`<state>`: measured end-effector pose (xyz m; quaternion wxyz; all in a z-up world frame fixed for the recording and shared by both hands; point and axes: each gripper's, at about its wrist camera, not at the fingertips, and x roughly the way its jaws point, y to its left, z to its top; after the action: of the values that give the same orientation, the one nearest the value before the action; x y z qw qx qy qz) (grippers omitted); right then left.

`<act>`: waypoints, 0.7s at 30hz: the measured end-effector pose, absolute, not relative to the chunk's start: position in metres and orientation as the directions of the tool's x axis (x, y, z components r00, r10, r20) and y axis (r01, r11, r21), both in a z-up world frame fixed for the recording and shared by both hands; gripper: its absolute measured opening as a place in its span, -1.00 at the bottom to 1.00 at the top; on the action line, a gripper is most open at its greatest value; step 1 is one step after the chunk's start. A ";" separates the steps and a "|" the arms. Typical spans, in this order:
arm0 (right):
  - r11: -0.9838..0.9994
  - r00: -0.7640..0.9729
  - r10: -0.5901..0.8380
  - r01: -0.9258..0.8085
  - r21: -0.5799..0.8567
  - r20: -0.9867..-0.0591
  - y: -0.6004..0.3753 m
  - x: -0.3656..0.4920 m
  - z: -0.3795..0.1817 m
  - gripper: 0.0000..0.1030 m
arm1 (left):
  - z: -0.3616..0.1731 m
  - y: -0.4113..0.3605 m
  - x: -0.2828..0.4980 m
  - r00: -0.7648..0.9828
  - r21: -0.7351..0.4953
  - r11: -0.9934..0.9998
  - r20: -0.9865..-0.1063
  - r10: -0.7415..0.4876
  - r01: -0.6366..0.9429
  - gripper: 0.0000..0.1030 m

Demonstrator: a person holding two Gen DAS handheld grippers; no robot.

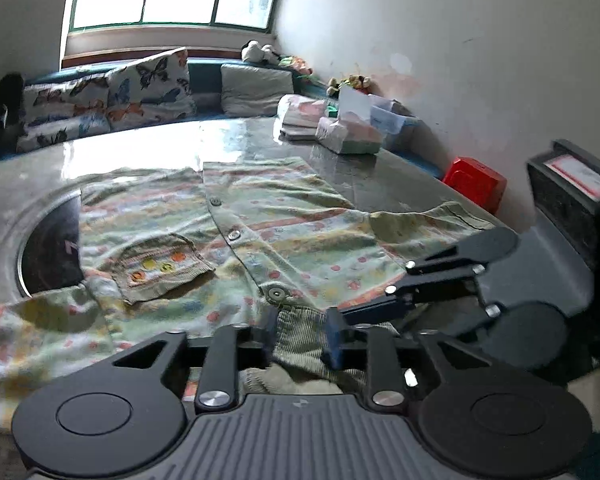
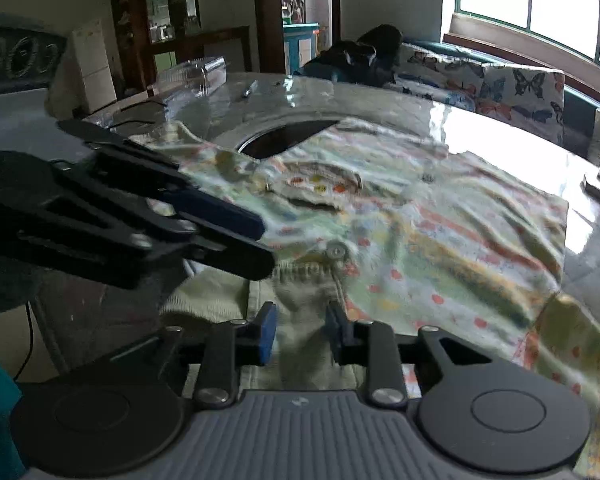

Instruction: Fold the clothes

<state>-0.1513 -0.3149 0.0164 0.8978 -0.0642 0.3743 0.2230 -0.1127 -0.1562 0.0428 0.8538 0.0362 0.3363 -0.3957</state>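
A small green patterned button-up shirt [image 1: 260, 220] lies spread front-up on the grey table [image 1: 228, 140], collar end nearest me. My left gripper [image 1: 302, 338] is open, its blue pads on either side of the ribbed green collar [image 1: 300, 328]. My right gripper [image 2: 302, 330] is open too, its pads straddling the collar fabric [image 2: 300, 308] from the other side. Each gripper shows in the other's view, the right one [image 1: 420, 292] at right, the left one [image 2: 220, 236] at left. The shirt's chest pocket [image 1: 160, 268] has coloured dots.
A round dark recess [image 1: 48, 248] in the table lies partly under the shirt. Tissue packs and boxes [image 1: 348, 128] stand at the far right of the table. A red box [image 1: 476, 184] and a black box [image 1: 572, 196] sit beyond the right edge. Cushions [image 1: 112, 96] line the bench behind.
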 end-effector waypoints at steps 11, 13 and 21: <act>0.968 0.714 0.247 -0.212 0.134 -0.655 -0.376 -0.174 0.025 0.10 | 0.020 -0.170 -0.106 0.456 -0.225 0.714 -0.636 -0.623 0.663 0.04; 0.979 0.734 0.204 -0.139 0.150 -0.648 -0.393 -0.176 0.024 0.13 | 0.019 -0.171 -0.108 0.457 -0.222 0.713 -0.634 -0.624 0.665 0.10; 0.973 0.773 0.013 0.136 0.186 -0.634 -0.464 -0.178 0.011 0.45 | 0.016 -0.176 -0.112 0.464 -0.202 0.722 -0.645 -0.606 0.662 0.68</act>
<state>-0.1783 -0.4637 0.0108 0.9350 0.1110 0.3354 -0.0327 -0.1122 -0.1765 0.0164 0.8548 0.0382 0.3609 -0.3708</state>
